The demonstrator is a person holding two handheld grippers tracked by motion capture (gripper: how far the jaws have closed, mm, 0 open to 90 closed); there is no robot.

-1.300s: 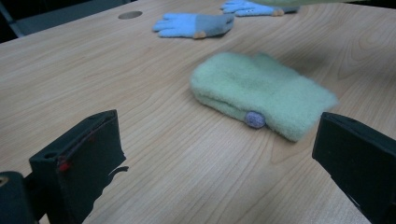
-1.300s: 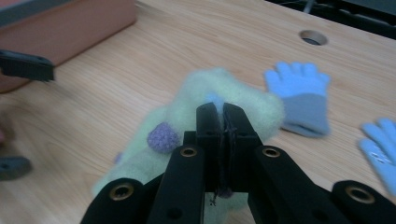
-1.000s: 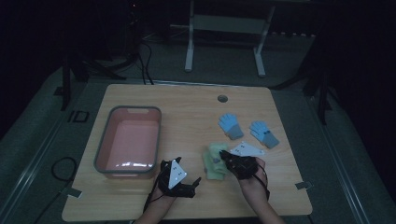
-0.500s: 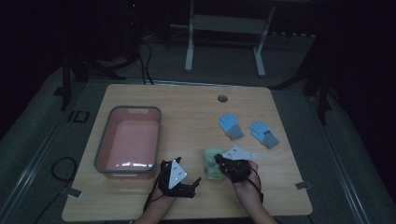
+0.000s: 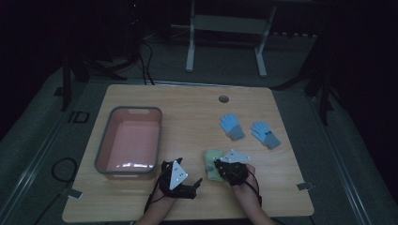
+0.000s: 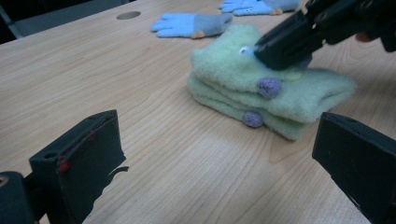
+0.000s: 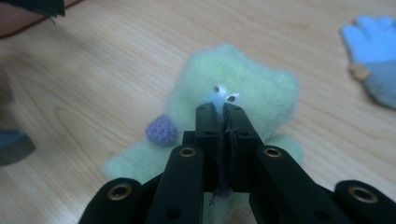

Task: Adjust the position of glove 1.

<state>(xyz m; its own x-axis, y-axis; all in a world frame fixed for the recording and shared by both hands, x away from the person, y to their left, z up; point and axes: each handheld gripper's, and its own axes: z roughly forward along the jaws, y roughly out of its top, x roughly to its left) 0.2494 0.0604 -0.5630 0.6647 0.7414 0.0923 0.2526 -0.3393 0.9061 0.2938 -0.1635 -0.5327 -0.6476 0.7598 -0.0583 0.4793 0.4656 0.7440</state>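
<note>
Dark room w/ a light wooden bench [image 5: 187, 108] at centre of the high view. Pink tub [image 5: 129, 142] w/ grey rim sits left of centre. Two blue gloves [image 5: 231, 126] lie right of centre, side by side but apart.

Green socks [image 5: 212, 162], fuzzy, folded in a stack, lie low in the frame just right of centre, purple dots on the side facing the left tool view [image 6: 269, 87]. In the right tool view they take up the middle [image 7: 252, 88], small white googly eyes on top.

Right tool [image 5: 218, 165] is clenched, jaws pressed together, tips down on top of the socks by the eyes [image 7: 223, 107]; nothing pinched that I can see. In the left tool view it comes in from upper right [image 6: 261, 49], tip touching the sock top.

Left tool [image 5: 197, 183], low centre-left, is released, jaws spread wide over bare wood [image 6: 215, 154], socks just beyond, not touching.
</note>
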